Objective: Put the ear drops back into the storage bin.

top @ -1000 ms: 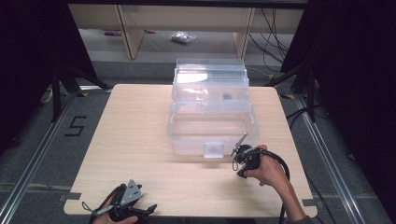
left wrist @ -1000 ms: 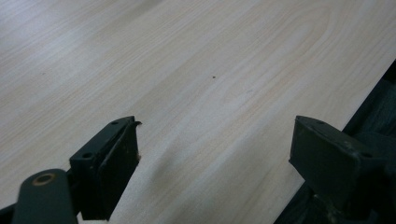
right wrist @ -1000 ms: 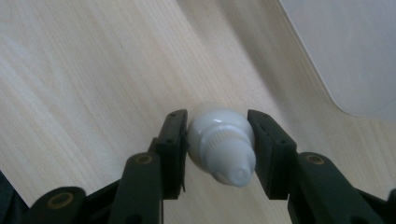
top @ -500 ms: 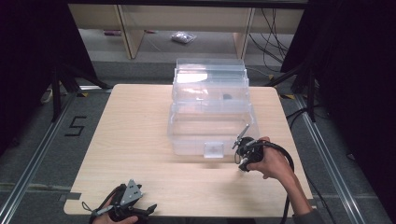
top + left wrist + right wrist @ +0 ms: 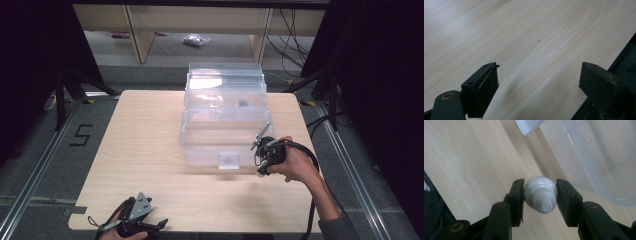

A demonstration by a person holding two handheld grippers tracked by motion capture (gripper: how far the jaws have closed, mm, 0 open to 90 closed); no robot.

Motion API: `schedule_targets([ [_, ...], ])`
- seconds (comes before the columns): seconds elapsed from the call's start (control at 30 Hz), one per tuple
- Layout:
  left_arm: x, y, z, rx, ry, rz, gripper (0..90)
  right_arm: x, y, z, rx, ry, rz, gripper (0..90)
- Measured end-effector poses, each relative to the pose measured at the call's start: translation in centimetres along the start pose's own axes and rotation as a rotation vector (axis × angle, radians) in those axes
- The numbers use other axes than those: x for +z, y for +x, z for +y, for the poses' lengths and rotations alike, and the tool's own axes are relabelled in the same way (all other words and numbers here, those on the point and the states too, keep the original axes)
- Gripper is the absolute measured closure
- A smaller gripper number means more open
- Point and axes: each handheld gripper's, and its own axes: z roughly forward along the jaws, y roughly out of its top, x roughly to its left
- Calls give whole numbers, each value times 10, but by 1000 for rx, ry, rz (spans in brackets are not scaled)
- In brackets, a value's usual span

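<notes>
A white tube with a ribbed screw cap (image 5: 541,195) sits between the two black jaws of my right gripper (image 5: 540,192), which is shut on it, cap end toward the camera. In the high view the right gripper (image 5: 264,156) hovers at the right front corner of a clear plastic storage box (image 5: 220,131) whose lid stands open at the back. My left gripper (image 5: 150,227) rests low at the table's front left edge. Its jaws are wide open (image 5: 539,72) over bare wood with nothing between them.
The box has a pale latch tab (image 5: 229,160) on its front wall and a small dark item (image 5: 243,103) in its rear part. The light wooden table (image 5: 140,150) ends just in front of the left gripper. Shelving (image 5: 135,30) and cables stand beyond the table.
My right gripper, holding the white tube, has moved forward and up, closer to the box's right front corner. The left gripper has stayed put.
</notes>
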Motion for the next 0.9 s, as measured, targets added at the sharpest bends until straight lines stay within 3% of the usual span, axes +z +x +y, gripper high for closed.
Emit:
schedule_targets([
  [0.13,0,0,0,-1,3,-3,150,-14,-1,3,19,5,-21,600],
  [0.23,0,0,0,-4,-1,-3,150,-24,-5,5,-12,-13,-6,600],
  [0.27,0,0,0,-3,1,-3,150,-29,-4,5,20,-14,-1,601],
  [0.33,0,1,0,6,10,0,150,-33,-7,6,1,-43,-8,601],
  [0.47,0,1,0,4,8,-2,150,-44,-14,11,21,-40,-9,601],
  [0.83,0,1,0,3,11,-4,150,-63,-38,28,36,-46,-23,601],
  [0.9,0,1,0,1,6,-3,150,-63,-42,32,62,-43,-22,601],
])
